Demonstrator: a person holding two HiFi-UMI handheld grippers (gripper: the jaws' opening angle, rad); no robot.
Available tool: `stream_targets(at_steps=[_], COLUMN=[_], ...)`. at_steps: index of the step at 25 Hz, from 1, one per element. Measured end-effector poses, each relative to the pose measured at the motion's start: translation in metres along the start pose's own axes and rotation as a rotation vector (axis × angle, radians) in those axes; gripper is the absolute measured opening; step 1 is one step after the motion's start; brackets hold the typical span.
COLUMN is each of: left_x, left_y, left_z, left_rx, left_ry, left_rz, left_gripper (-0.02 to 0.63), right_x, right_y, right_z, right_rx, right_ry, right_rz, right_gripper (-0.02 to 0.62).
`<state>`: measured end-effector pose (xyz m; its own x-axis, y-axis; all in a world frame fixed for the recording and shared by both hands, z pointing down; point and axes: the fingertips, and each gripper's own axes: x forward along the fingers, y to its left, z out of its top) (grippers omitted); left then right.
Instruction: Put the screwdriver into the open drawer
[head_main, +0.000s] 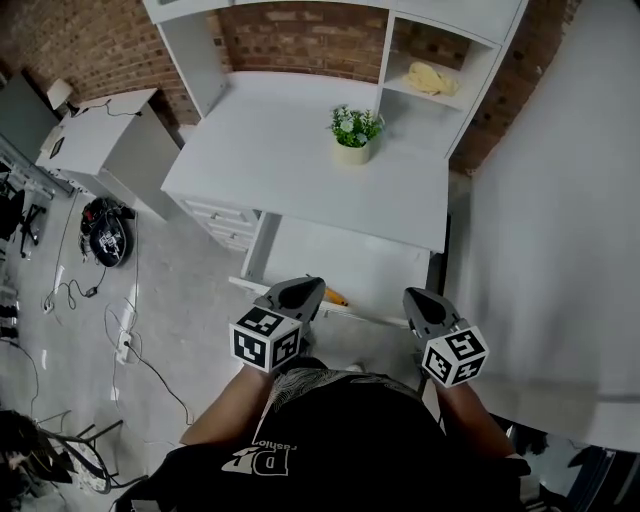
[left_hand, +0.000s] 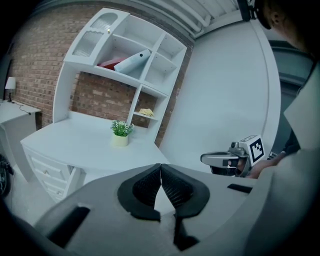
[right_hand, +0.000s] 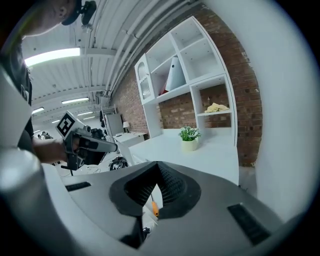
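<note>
The screwdriver (head_main: 335, 296), with an orange handle, lies inside the open drawer (head_main: 370, 262) of the white desk, close to the drawer's front edge. My left gripper (head_main: 303, 293) hangs just left of it, shut and empty. My right gripper (head_main: 417, 301) is over the drawer's front right corner, also shut with nothing in it. In the left gripper view the pads (left_hand: 172, 186) meet at the tips, with the right gripper (left_hand: 207, 159) seen off to the right. In the right gripper view the orange handle (right_hand: 155, 209) shows far behind the closed pads (right_hand: 172, 186).
A small potted plant (head_main: 353, 133) stands on the desk top (head_main: 290, 140). A yellow cloth (head_main: 432, 78) lies on a shelf. Side drawers (head_main: 225, 222) sit at the desk's left. A white wall (head_main: 560, 220) runs along the right. Cables (head_main: 125, 330) trail over the floor.
</note>
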<state>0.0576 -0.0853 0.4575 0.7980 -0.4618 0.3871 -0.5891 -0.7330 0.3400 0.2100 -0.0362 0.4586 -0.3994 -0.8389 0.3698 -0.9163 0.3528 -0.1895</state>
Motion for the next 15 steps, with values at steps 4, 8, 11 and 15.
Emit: stream_targets(at_steps=[4, 8, 11, 15], left_x=[-0.013, -0.022, -0.025, -0.028], left_y=[-0.007, -0.002, 0.002, 0.007], left_z=[-0.008, -0.006, 0.002, 0.01], left_rx=[0.007, 0.019, 0.03, 0.054], left_ry=[0.009, 0.022, 0.032, 0.044], left_rz=[0.03, 0.029, 0.009, -0.033], left_gripper=[0.018, 0.018, 0.018, 0.018], right_x=[-0.013, -0.012, -0.007, -0.001], right_y=[0.009, 0.016, 0.02, 0.031], right_z=[-0.005, -0.005, 0.0, 0.01], right_rx=[-0.021, -0.008, 0.005, 0.016], right_ry=[0.0, -0.006, -0.009, -0.016], right_rz=[0.013, -0.008, -0.034, -0.054], right_gripper=[0.003, 0.003, 0.003, 0.003])
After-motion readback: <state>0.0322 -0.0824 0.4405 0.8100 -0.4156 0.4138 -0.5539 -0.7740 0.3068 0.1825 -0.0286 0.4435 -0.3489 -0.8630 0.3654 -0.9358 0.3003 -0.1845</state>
